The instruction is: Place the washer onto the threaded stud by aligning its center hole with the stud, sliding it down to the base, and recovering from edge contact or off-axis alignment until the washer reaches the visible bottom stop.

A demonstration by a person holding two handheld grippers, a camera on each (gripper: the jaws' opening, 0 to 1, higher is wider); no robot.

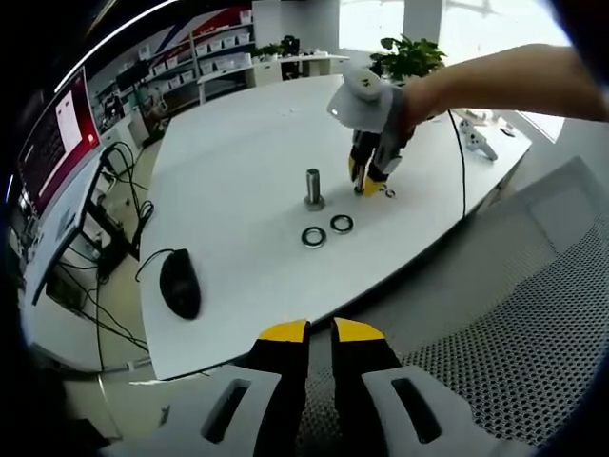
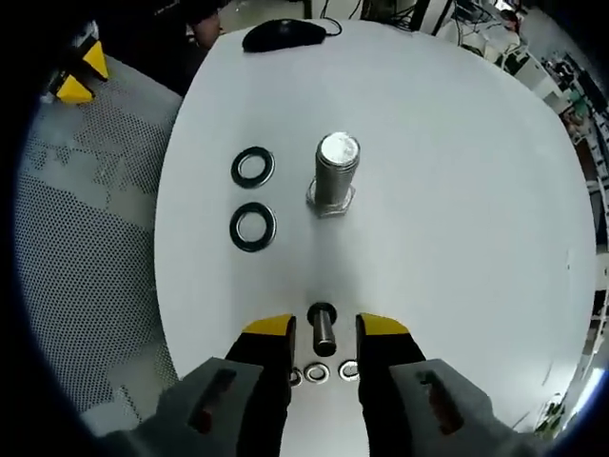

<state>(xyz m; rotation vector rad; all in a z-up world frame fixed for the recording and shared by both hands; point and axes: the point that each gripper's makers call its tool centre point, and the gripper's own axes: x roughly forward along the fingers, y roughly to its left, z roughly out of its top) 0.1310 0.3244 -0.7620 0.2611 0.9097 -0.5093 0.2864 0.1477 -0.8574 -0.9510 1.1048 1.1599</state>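
The threaded stud (image 2: 335,171) stands upright on a hex base on the white table (image 2: 457,238). Two black washers (image 2: 253,168) (image 2: 253,227) lie flat to its left, clear of it. My right gripper (image 2: 324,328) is low over the table on the near side of the stud, open, with a small dark bolt (image 2: 324,331) lying between its jaws. In the left gripper view the stud (image 1: 313,188) and both washers (image 1: 313,236) (image 1: 342,224) sit mid-table, with the right gripper (image 1: 366,183) beside the stud. My left gripper (image 1: 321,333) hangs off the table edge, shut and empty.
Small silver rings (image 2: 317,372) lie under the right gripper's jaws. A black mouse (image 1: 180,283) rests near the table edge. A grey mesh chair (image 1: 533,314) stands beside the table. A person's arm (image 1: 514,81) reaches over the tabletop. Shelves and a plant (image 1: 409,52) stand beyond.
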